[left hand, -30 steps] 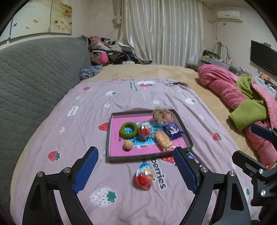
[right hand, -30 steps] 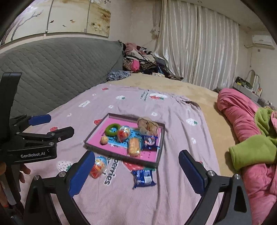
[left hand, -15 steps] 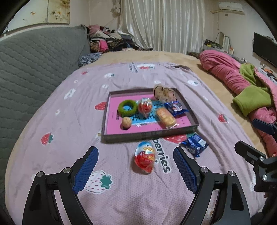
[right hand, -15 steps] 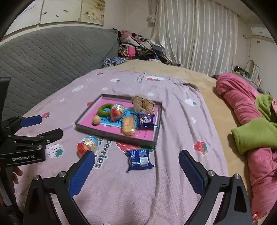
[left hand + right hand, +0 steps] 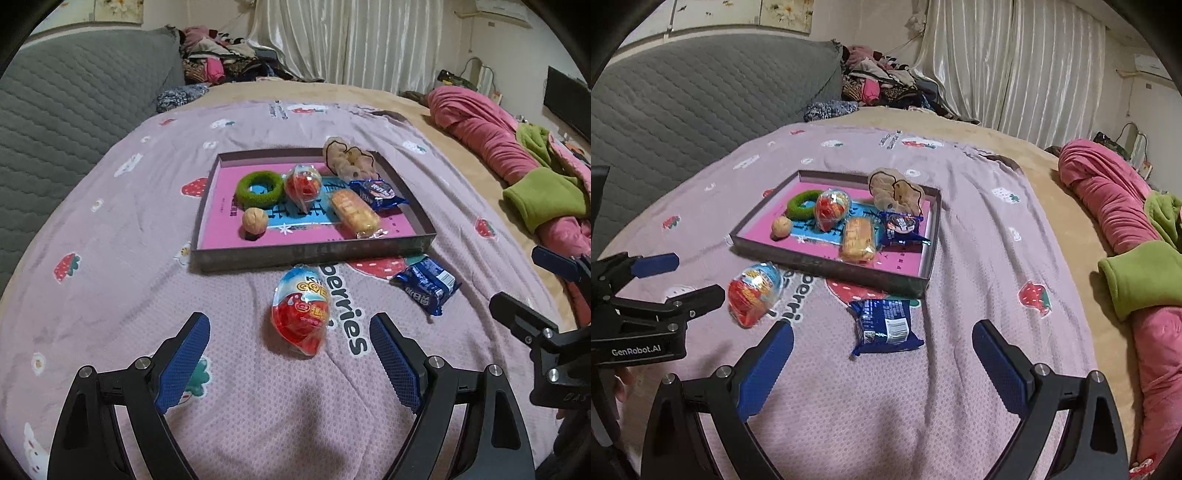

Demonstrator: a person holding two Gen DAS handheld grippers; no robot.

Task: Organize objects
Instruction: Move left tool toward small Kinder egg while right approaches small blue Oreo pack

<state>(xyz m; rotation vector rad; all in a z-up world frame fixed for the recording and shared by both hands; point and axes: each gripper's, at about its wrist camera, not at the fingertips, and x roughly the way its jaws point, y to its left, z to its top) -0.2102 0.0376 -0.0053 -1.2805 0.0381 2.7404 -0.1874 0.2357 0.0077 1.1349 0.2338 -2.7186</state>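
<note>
From the left wrist, our left tool (image 5: 290,328) stands wide apart and empty, its blue pads either side of the toy egg (image 5: 301,312) that lies loose on the pink bedspread (image 5: 110,258), just in front of the tray (image 5: 310,254). The egg looks slick and rounded, so we judge that an off-centre squeeze could squirt it out sideways, or roll it against the tray wall. The bedspread is soft and gives; pads pressed too low may gather cloth along with the egg. A blue biscuit packet (image 5: 424,286) lies to the right, near the tray's corner, and the tray already carries a green ring (image 5: 258,188), a walnut (image 5: 255,220), a second egg (image 5: 303,184), a wrapped cake (image 5: 354,212) and another blue packet (image 5: 376,190).

From the right wrist, our right tool (image 5: 882,350) is likewise spread and empty, lined up on the same biscuit packet (image 5: 884,325). The flat, crinkly wrapper may slip or fold, we judge, and the pads might snag the bedspread beneath. The left tool sits close by, so the two could knock together if both close in at once.

Around us: a bed with a grey quilted headboard (image 5: 701,99), a heap of clothes (image 5: 882,83), pale curtains (image 5: 1015,62), and a rolled pink blanket (image 5: 1108,195) on the right.
</note>
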